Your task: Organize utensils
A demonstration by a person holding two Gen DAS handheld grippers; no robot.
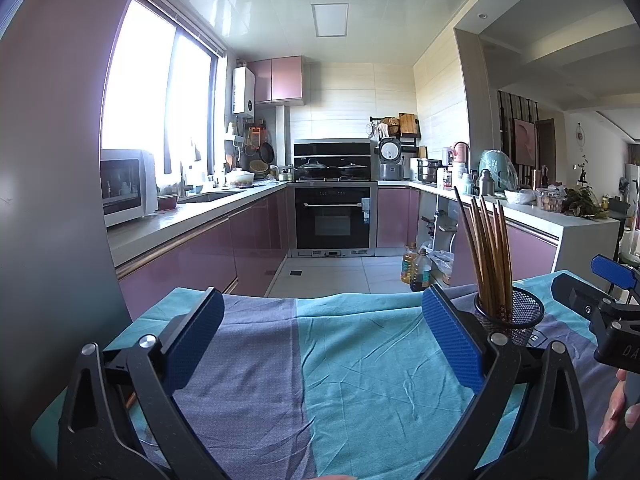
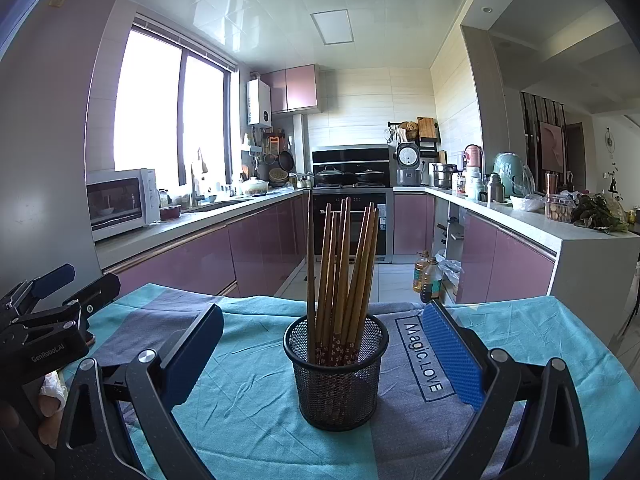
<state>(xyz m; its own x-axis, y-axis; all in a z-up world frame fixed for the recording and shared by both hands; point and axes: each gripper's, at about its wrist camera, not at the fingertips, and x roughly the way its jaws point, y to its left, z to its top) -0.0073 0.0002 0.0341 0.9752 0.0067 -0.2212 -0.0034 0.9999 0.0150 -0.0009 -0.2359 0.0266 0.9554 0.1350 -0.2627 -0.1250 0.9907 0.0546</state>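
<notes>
Several brown chopsticks (image 2: 340, 264) stand upright in a black mesh cup (image 2: 336, 380) on the teal and grey tablecloth (image 2: 248, 400). My right gripper (image 2: 322, 312) is open, with the cup just ahead and between its blue-padded fingers; nothing is gripped. In the left wrist view the chopsticks (image 1: 492, 256) and the cup (image 1: 520, 316) sit just outside the right finger. My left gripper (image 1: 322, 316) is open over bare cloth (image 1: 360, 360) and holds nothing. Each gripper shows at the edge of the other's view: the right gripper (image 1: 588, 280) and the left gripper (image 2: 80, 280).
A hand (image 1: 616, 408) holds the right gripper's handle. Beyond the table's far edge lies the kitchen floor, with oil bottles (image 2: 428, 276), pink cabinets (image 2: 256, 248) and an oven (image 1: 332, 220). A grey fridge side (image 1: 52, 200) stands close on the left.
</notes>
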